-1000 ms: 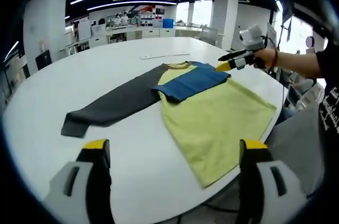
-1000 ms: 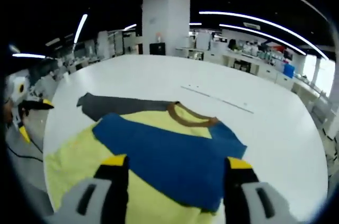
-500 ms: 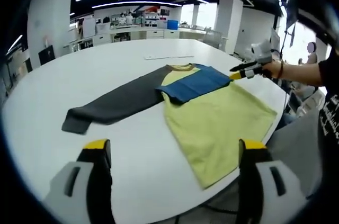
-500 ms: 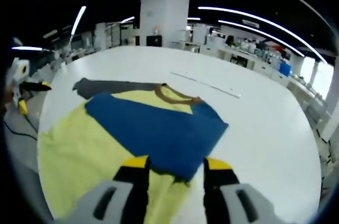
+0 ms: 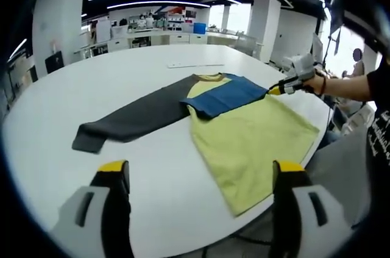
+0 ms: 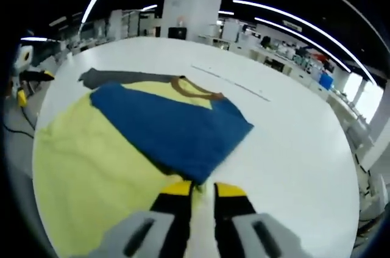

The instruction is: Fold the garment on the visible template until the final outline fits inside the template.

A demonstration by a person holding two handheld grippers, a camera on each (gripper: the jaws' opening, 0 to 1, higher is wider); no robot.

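A yellow shirt (image 5: 250, 133) lies flat on the white table (image 5: 79, 87). Its grey sleeve (image 5: 131, 118) stretches out to the left, while the blue sleeve (image 5: 222, 94) is folded across the chest below the brown collar (image 5: 206, 77). My left gripper (image 5: 200, 168) hovers open over the table's near edge, short of the shirt. In the right gripper view the jaws of my right gripper (image 6: 203, 189) stand nearly together on the corner of the blue sleeve (image 6: 173, 130). That right gripper (image 5: 275, 90) also sits at the sleeve's right edge in the left gripper view.
A thin pale strip (image 5: 192, 64) lies on the table beyond the collar. A person's arm (image 5: 347, 84) holds the right gripper from the right side. The table edge (image 5: 262, 209) runs close under the shirt's hem. The left gripper (image 6: 27, 81) appears far left in the right gripper view.
The right gripper has dropped to the blue sleeve's corner and its jaws have closed from wide to nearly together. The left gripper has stayed open and still.
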